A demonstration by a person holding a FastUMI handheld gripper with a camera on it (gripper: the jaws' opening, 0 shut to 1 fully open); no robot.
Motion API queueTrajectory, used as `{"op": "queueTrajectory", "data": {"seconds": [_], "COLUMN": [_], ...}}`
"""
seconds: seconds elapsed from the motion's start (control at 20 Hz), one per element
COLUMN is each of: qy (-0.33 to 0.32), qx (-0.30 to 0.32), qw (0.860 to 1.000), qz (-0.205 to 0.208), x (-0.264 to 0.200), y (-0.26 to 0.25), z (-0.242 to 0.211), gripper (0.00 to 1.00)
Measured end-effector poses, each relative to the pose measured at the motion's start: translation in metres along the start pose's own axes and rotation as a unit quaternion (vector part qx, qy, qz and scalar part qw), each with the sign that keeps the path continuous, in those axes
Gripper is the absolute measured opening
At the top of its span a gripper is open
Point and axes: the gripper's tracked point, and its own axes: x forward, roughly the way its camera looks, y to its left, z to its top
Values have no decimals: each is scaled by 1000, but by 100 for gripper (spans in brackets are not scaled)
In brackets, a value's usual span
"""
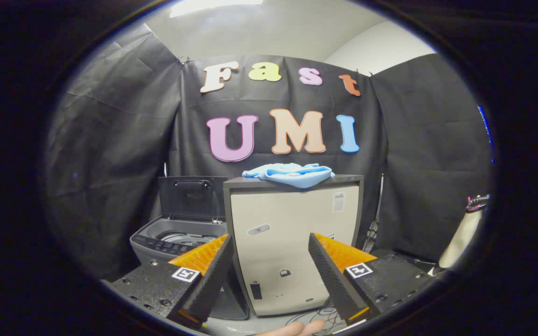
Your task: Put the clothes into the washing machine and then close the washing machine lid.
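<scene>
The camera sits on the gripper [269, 242] and looks forward along its two fingers [213, 275], which stand wide apart with nothing between them. It looks straight ahead, about level, at the black cloth wall [110, 140] of the booth. It is held low, below the top of the tall pale cabinet [292, 224] that stands just ahead of the fingers. The washing machine [175, 240], lid up, shows past the left finger, beside the cabinet. A bit of ceiling [269, 32] shows over the cloth, and some floor [241, 324] under the fingers.
</scene>
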Motion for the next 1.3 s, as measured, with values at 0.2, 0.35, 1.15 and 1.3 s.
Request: {"op": "queueTrajectory", "data": {"seconds": [0.2,0.35,1.15,1.3], "qy": [-3,-7,-6,7], "qx": [2,10,8,26], "qw": [1000,1000,1000,1000], "qz": [18,17,4,5], "x": [4,16,199,253], "y": [5,-2,-25,-34], "z": [3,11,110,125], "gripper": [98,98,98,97]}}
